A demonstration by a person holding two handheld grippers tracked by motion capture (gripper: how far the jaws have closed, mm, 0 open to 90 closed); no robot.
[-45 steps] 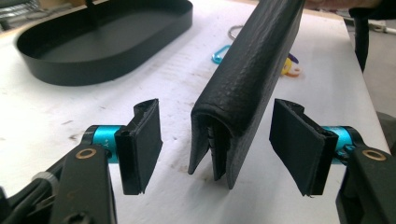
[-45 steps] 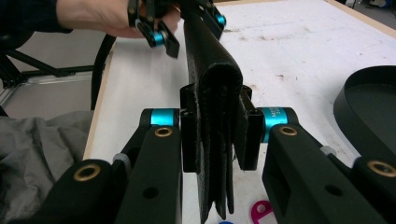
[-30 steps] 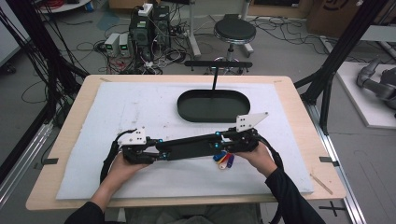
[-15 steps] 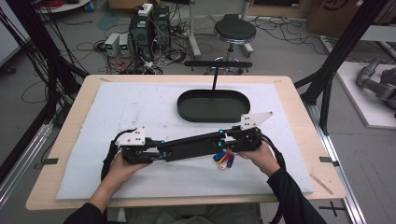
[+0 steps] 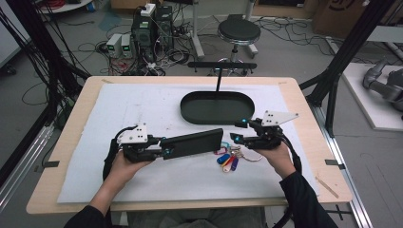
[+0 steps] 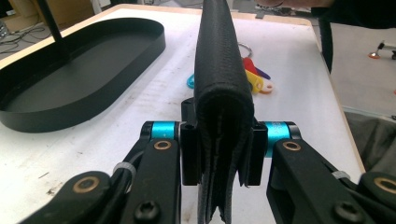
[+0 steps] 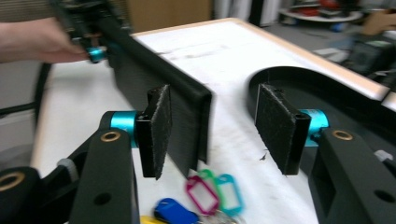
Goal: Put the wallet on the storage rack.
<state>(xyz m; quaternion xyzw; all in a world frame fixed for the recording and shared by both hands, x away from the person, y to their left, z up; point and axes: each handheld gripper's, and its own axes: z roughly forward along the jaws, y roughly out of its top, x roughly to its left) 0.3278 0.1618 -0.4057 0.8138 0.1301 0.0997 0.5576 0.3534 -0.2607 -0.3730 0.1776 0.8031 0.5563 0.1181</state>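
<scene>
A long black leather wallet [image 5: 192, 143] hangs level over the white mat, and my left gripper [image 5: 164, 153] is shut on its left end. In the left gripper view both pads clamp the folded wallet [image 6: 222, 70], which runs away from my left gripper [image 6: 223, 154]. My right gripper [image 5: 236, 130] stands open at the wallet's right end; its jaws have just been opening. In the right gripper view the wallet [image 7: 154, 84] ends close by the left pad of my right gripper [image 7: 212, 130], and neither pad presses on it. A bunch of keys [image 5: 230, 159] with coloured tags lies below.
A black oval tray [image 5: 186, 112] sits just behind the wallet at the middle of the table, with a black T-shaped stand [image 5: 221, 66] rising behind it. The keys [image 7: 205, 193] lie under the right jaws. The white mat [image 5: 119, 109] covers most of the wooden table.
My right gripper's jaws have opened off the wallet's right end and the hand has drawn a little to the right. The left gripper still clamps the wallet's other end.
</scene>
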